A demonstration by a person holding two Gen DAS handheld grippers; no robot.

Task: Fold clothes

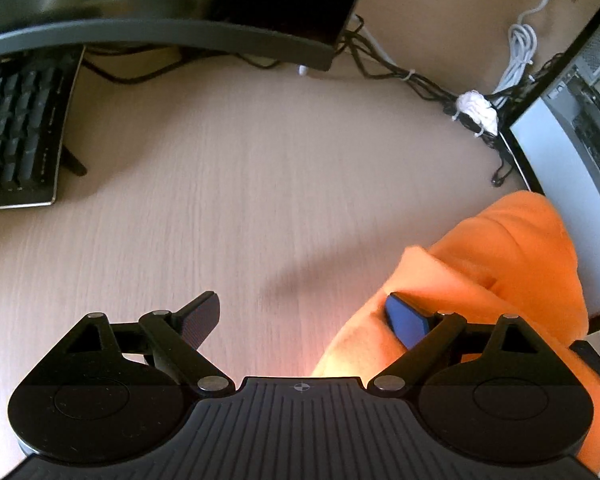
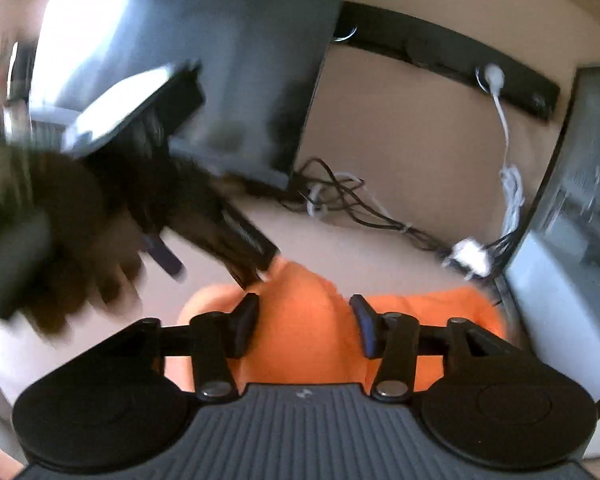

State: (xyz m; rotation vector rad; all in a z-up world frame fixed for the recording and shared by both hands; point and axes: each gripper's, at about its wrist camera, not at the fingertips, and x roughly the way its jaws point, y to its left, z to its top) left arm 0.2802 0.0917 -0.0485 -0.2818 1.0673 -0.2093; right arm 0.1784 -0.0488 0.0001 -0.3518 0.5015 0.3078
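Observation:
An orange garment (image 1: pixel 496 272) lies bunched on the light wooden desk (image 1: pixel 240 184) at the right. My left gripper (image 1: pixel 304 320) is open above the desk; its right finger (image 1: pixel 406 320) touches the garment's left edge, its left finger is over bare wood. In the right wrist view the garment (image 2: pixel 304 328) fills the gap of my open right gripper (image 2: pixel 304 328), fingers on either side of a raised fold. The left gripper (image 2: pixel 236 236), blurred, and the hand holding it sit at the upper left, its tip near the garment's far edge.
A black keyboard (image 1: pixel 16 128) lies at the far left, a dark monitor (image 1: pixel 204 4) with its stand at the back. A bundle of cables (image 1: pixel 472 108) runs along the back right. A computer case (image 1: pixel 580 132) stands at the right, close to the garment.

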